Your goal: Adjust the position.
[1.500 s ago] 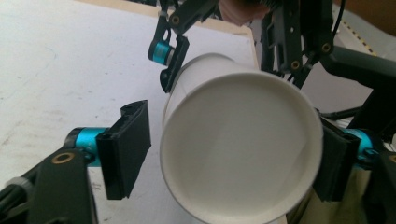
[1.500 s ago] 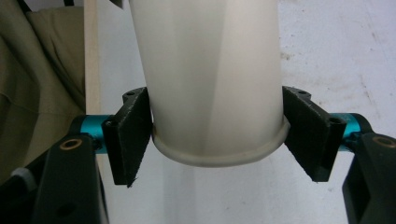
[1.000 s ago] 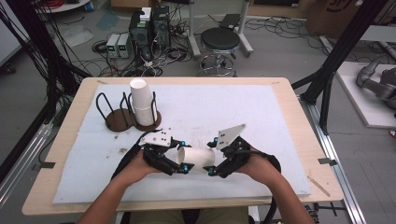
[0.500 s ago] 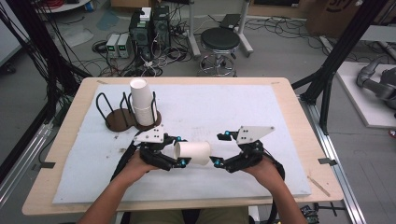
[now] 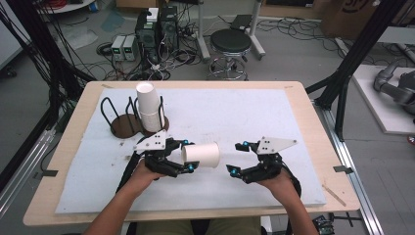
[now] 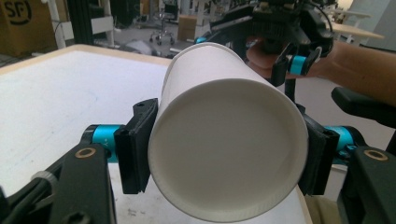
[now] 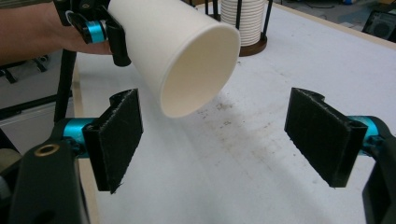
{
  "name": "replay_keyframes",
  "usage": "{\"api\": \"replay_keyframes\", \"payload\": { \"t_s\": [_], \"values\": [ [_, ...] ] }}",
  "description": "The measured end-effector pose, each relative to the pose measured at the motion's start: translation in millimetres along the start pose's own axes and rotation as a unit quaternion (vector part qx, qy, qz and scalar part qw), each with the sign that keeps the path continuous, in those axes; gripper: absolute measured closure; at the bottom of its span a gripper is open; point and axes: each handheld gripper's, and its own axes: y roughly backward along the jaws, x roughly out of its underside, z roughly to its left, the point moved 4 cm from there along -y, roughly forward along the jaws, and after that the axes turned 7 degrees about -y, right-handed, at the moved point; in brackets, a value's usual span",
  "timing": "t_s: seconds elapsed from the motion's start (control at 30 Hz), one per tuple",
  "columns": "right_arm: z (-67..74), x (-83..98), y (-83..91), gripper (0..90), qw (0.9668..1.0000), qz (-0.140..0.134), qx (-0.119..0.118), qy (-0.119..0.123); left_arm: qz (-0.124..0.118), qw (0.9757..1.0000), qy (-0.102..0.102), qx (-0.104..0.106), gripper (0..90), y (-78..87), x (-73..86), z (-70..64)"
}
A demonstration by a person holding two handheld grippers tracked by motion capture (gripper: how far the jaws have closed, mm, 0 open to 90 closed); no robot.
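A white paper cup (image 5: pixel 201 154) lies level above the white mat, with my left gripper (image 5: pixel 188 155) shut on its base end. In the left gripper view the pads (image 6: pixel 136 145) press both sides of the cup (image 6: pixel 210 74), whose closed bottom faces the camera. My right gripper (image 5: pixel 235 158) stands open a little to the right of the cup's mouth, apart from it. In the right gripper view the cup (image 7: pixel 177 46) points its open mouth at me, up and to the left of my open right gripper (image 7: pixel 219 140).
A stack of white cups (image 5: pixel 149 105) stands in a black wire holder at the back left, with an empty holder (image 5: pixel 122 122) beside it. The white mat (image 5: pixel 274 117) covers most of the wooden table (image 5: pixel 313 122). The stack (image 7: pixel 243 21) stands beyond the held cup.
My right gripper has drawn away to the right from the cup's mouth and now stands apart from it. The left gripper and the cup have stayed in place.
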Motion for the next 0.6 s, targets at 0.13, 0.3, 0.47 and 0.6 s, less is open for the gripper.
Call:
{"api": "replay_keyframes", "payload": {
  "t_s": [0.13, 0.3, 0.47, 0.6],
  "values": [
    [0.0, 2.0, -1.0, 19.6, 1.0000, 0.000, -0.005, -0.004, -0.018, 0.9998, -0.001, 0.007, 33.5, 1.8, -0.7, -0.3],
    [0.6, 6.1, -5.6, 19.7, 0.9998, 0.005, -0.017, -0.012, -0.030, 0.9995, -0.002, 0.011, 33.5, 3.1, -1.4, -0.9],
    [4.4, 6.7, -11.1, 19.6, 0.9993, 0.009, -0.034, -0.010, -0.033, 0.9992, -0.003, 0.021, 33.6, 3.1, -2.1, -2.1],
    [6.3, 7.2, -14.3, 19.6, 0.9989, 0.012, -0.045, -0.012, -0.039, 0.9988, -0.003, 0.028, 33.6, 1.7, -2.4, -3.9]
  ]
}}
